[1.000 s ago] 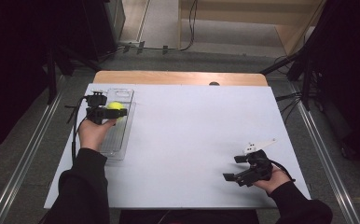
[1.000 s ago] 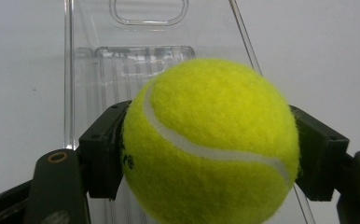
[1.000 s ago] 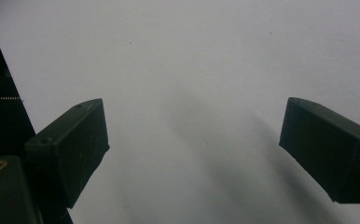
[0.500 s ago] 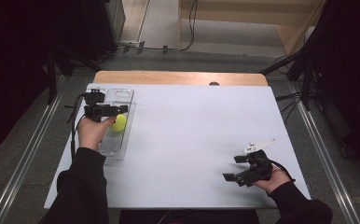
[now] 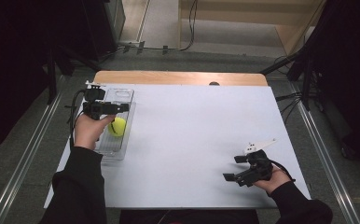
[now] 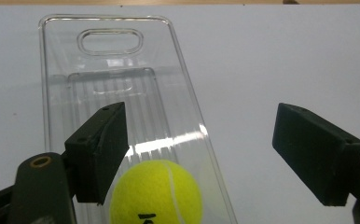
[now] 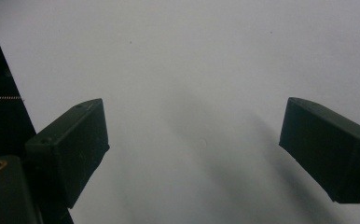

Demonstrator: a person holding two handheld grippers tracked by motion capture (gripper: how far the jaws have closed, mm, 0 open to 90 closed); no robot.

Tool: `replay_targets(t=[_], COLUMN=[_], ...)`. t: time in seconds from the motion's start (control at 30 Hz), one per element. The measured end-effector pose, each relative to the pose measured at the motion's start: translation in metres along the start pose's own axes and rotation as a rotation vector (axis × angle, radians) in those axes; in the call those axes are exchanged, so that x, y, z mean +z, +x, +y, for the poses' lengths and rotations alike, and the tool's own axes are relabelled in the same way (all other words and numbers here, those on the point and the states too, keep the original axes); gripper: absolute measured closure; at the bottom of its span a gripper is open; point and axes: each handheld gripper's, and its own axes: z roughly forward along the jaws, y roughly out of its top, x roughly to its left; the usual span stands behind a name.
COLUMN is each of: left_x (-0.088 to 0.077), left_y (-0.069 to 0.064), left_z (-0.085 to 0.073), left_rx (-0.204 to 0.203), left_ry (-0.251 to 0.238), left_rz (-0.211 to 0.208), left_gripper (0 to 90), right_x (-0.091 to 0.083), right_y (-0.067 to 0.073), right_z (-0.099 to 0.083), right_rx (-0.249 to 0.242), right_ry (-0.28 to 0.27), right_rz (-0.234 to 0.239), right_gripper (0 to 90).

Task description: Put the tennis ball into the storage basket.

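A yellow-green tennis ball lies in a clear plastic tray at the white counter's left side. The left gripper hovers above it, jaws spread. The right gripper, jaws spread, sits well apart.

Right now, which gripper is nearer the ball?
Left. The left gripper is open just above the ball in the tray; the right gripper sits across the table.
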Motion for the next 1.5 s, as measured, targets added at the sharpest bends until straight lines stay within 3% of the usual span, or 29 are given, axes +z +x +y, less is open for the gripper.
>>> replay_targets(t=[0.6, 1.27, 1.5], left_x=[-0.01, 0.002, 0.006], left_y=[-0.024, -0.051, -0.058], left_z=[0.005, 0.002, 0.001], left_rx=[0.063, 0.133, 0.134], left_ry=[0.019, 0.061, 0.065], left_rz=[-0.106, -0.189, -0.232], left_gripper=[19.3, 19.4, 19.4], right_x=[0.001, 0.0, 0.0], right_y=[0.0, 0.0, 0.0], right_z=[0.001, 0.001, 0.001], right_rx=[-0.003, -0.005, -0.005], right_ry=[0.002, 0.001, 0.0], right_rz=[0.003, 0.005, 0.004], right_gripper=[6.2, 6.2, 6.2])
